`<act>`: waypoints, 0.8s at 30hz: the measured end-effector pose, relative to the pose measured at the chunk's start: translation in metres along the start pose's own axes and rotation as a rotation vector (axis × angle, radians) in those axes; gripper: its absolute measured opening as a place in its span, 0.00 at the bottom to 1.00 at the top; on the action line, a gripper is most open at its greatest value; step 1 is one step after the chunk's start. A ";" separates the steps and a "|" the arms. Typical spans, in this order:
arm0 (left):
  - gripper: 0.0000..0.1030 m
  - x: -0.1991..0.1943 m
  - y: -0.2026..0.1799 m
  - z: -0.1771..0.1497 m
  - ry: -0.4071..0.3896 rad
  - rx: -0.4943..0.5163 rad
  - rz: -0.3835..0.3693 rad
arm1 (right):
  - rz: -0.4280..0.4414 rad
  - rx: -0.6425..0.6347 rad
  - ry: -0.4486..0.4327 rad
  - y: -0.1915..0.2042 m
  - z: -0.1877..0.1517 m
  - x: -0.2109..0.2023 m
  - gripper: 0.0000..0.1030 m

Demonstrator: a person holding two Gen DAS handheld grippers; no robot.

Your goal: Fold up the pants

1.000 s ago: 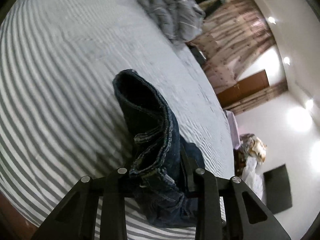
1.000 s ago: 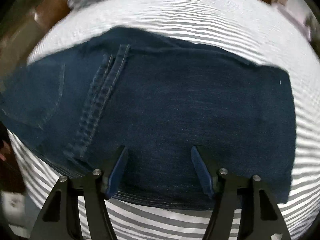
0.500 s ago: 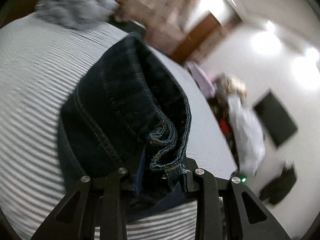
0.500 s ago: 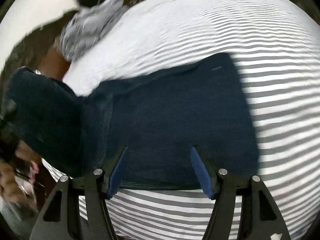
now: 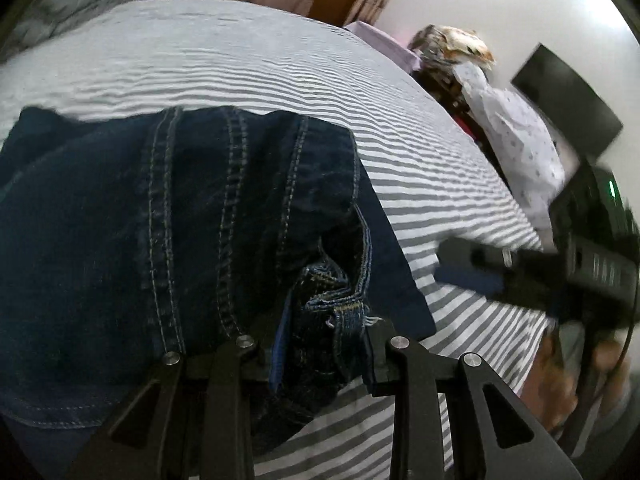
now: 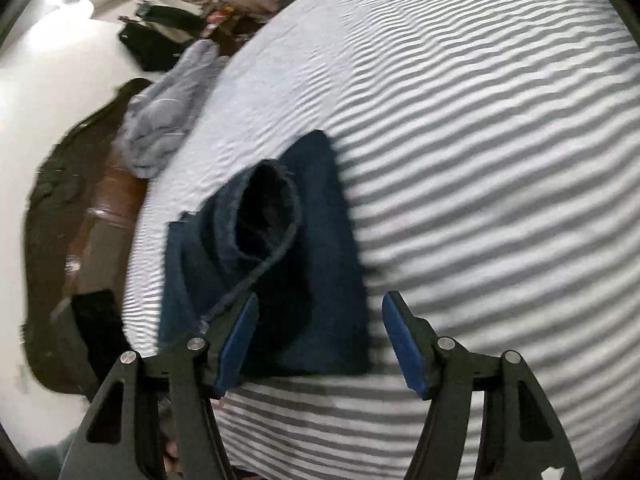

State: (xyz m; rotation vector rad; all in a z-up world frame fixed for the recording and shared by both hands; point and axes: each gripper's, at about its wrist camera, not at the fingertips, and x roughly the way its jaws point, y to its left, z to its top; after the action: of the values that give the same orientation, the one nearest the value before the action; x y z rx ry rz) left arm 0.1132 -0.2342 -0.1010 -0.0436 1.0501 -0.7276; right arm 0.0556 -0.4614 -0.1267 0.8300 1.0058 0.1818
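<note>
Your left gripper [image 5: 326, 354] is clenched on the frayed hem layers of the dark blue jeans [image 5: 168, 240], lifting that end so it drapes over the folded rest of the pants lying on the grey-and-white striped bedsheet [image 5: 248, 68]. Your right gripper [image 6: 320, 340] hangs released, its blue pads [image 6: 402, 340] spread wide and holding nothing, just above the near edge of the jeans [image 6: 320, 280]. A crumpled grey blanket [image 6: 160, 120] sits at the bed's far side.

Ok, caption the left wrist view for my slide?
Left gripper shut on dark jeans, carrying the fold across a striped bed.
</note>
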 end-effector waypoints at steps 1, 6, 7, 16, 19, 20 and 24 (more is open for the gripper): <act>0.29 0.000 -0.003 -0.002 -0.003 0.016 0.010 | 0.031 0.006 0.012 0.003 0.005 0.005 0.61; 0.29 0.000 -0.019 -0.014 -0.033 0.078 0.074 | 0.104 0.026 0.116 0.018 0.033 0.039 0.61; 0.29 0.000 -0.021 -0.014 -0.037 0.081 0.079 | 0.103 0.029 0.130 0.019 0.036 0.044 0.61; 0.29 0.000 -0.022 -0.011 -0.050 0.062 0.071 | 0.156 0.041 0.247 0.034 0.041 0.087 0.41; 0.29 -0.012 -0.022 -0.006 -0.074 0.056 0.049 | 0.131 -0.005 0.223 0.045 0.050 0.077 0.26; 0.29 -0.017 -0.026 -0.004 -0.089 0.075 0.051 | 0.128 -0.015 0.210 0.049 0.054 0.072 0.23; 0.29 -0.024 -0.049 0.010 -0.140 0.137 0.038 | 0.115 -0.064 0.159 0.060 0.071 0.046 0.20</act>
State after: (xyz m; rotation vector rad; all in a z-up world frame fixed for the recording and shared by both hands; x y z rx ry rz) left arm 0.0889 -0.2613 -0.0596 0.0430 0.8642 -0.7493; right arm 0.1517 -0.4352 -0.0974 0.8244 1.0958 0.3813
